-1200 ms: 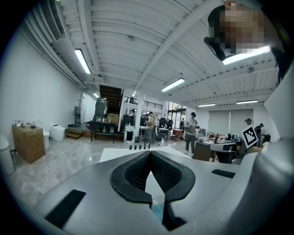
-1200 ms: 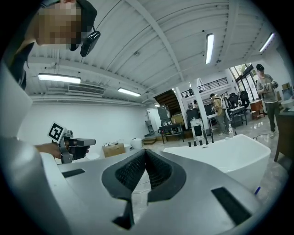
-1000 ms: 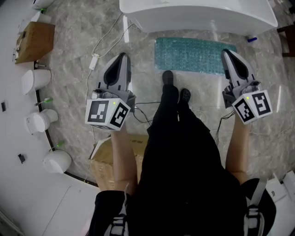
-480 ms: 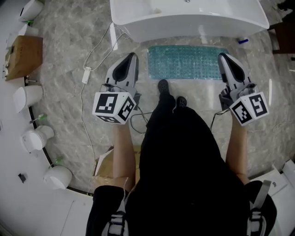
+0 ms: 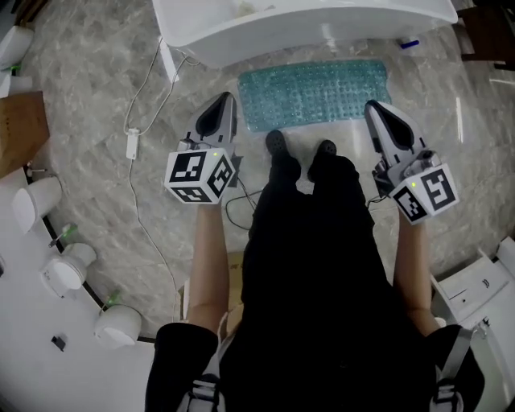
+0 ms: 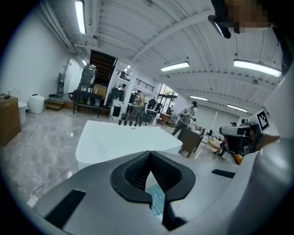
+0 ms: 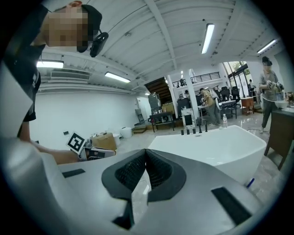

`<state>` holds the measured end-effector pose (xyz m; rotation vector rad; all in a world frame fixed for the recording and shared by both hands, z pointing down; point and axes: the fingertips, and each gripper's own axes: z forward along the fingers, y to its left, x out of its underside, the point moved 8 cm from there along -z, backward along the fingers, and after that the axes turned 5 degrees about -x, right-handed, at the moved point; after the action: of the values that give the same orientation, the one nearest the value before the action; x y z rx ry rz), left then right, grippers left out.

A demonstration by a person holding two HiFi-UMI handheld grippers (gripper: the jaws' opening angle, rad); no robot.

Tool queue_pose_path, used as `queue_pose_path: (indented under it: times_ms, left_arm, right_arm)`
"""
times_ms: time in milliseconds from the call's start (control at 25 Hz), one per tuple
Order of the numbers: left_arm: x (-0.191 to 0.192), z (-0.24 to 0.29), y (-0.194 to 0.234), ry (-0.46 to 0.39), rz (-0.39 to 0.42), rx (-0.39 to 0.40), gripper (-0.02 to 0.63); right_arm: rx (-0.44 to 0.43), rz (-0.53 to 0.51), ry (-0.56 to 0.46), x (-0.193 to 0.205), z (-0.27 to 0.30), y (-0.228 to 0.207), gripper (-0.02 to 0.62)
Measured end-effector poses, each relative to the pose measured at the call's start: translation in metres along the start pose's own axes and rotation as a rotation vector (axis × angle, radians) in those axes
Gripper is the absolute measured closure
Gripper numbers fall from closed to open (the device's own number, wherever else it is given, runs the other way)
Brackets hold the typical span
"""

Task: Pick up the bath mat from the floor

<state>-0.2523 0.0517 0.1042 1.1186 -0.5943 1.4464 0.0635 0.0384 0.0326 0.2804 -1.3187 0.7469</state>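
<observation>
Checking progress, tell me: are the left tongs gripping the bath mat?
No, the left tongs are shut and empty; the bath mat lies flat on the floor.

A grey-veined marble floor spreads beneath a white freestanding bathtub. A white cable trails across the floor, and a cardboard box sits near a row of white rounded fixtures along the left edge. The gripper views show a large open hall with a white ribbed ceiling, fluorescent tube lights, a plain white wall and dark tables far behind the tub.
</observation>
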Motion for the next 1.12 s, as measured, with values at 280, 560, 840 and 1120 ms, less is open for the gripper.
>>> queue_pose_path:
  times_ms: [280, 560, 840, 1120]
  left_arm:
    - [0.044, 0.04, 0.007, 0.131, 0.022, 0.029, 0.595]
    - [0.135, 0.099, 0.021, 0.22, -0.014, -0.024, 0.594]
    - [0.25, 0.168, 0.039, 0.263, -0.01, -0.053, 0.594]
    - [0.371, 0.204, 0.068, 0.375, -0.035, -0.099, 0.594]
  right_arm:
    - [-0.034, 0.065, 0.061, 0.04, 0.047, -0.024, 0.583]
    - [-0.068, 0.131, 0.125, 0.116, 0.094, -0.064, 0.583]
    - [-0.114, 0.207, 0.23, 0.248, 0.133, -0.097, 0.583]
    - [-0.134, 0.282, 0.301, 0.367, 0.157, -0.113, 0.583]
